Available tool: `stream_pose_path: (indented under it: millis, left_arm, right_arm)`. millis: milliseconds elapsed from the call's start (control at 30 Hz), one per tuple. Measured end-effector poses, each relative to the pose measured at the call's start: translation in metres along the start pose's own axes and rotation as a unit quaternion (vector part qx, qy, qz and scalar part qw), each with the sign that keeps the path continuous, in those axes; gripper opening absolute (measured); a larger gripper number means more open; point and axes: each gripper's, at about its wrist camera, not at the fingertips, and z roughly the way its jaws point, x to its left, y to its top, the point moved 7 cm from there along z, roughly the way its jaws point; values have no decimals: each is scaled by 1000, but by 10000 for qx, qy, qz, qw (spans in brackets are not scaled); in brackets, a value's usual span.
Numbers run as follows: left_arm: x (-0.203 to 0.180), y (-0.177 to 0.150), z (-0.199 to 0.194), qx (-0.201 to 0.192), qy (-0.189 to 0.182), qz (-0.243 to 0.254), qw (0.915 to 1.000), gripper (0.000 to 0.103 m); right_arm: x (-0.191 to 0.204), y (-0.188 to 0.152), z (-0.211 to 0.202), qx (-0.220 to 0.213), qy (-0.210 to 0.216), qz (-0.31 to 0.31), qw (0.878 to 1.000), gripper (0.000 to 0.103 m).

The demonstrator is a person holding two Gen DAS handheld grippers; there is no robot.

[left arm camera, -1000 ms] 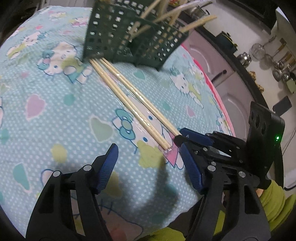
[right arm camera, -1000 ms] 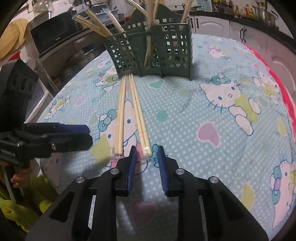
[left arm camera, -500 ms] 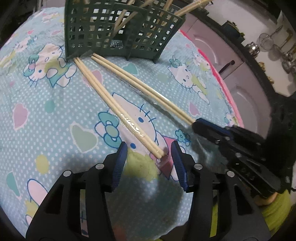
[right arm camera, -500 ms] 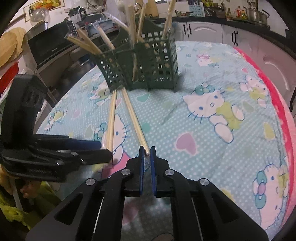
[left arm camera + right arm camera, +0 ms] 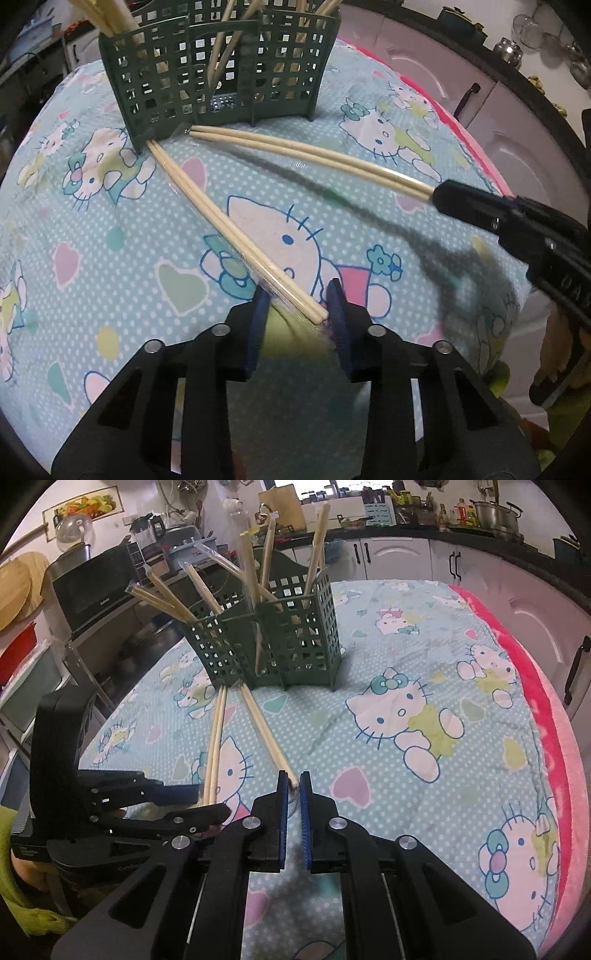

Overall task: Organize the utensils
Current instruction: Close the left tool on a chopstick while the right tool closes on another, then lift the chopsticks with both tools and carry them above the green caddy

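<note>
I've got both tongs down low over the counter (image 5: 424, 664), which has a cartoon-cat cloth (image 5: 92, 229) on it. Left tongs (image 5: 299, 301) are closing w/ the near end of one wrapped chopstick pair (image 5: 207, 206) between the blue pads; pads sit just beside the sticks on either side, can't see them pressing yet. That pair lies flat on the cloth, far end touching the foot of the green slotted utensil holder (image 5: 221, 77). Right tongs (image 5: 294, 784) are clamped together on the near end of the 2nd chopstick pair (image 5: 264, 727), which also runs back to the holder base; in the left view its gripped end looks raised a bit off the cloth, shadow underneath. The two pairs fan out from the holder in a V. Holder stands upright mid-counter w/ more wrapped chopsticks (image 5: 255, 561) sticking out the top at angles. Kitchen cabinets (image 5: 406, 557) behind.
</note>
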Motion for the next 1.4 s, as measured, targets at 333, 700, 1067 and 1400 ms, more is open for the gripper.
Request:
stream_pose_path:
  millis: [333, 700, 1067, 1400]
  left_arm:
    - [26, -24, -27, 98, -563, -318, 9979, 10]
    - [81, -31, -87, -529, -19, -461, 9975, 3]
    - [102, 9, -139, -1401, 233, -517, 9885, 3]
    - [85, 49, -176, -1943, 26, -288, 9805, 3]
  right_arm:
    - [8, 12, -18, -279, -97, -199, 9994, 6]
    - [29, 30, -39, -709, -88, -468, 9963, 6]
    - [52, 55, -56, -1070, -99, -763, 9913, 6]
    - [67, 91, -81, -1525, -15, -903, 9842, 5]
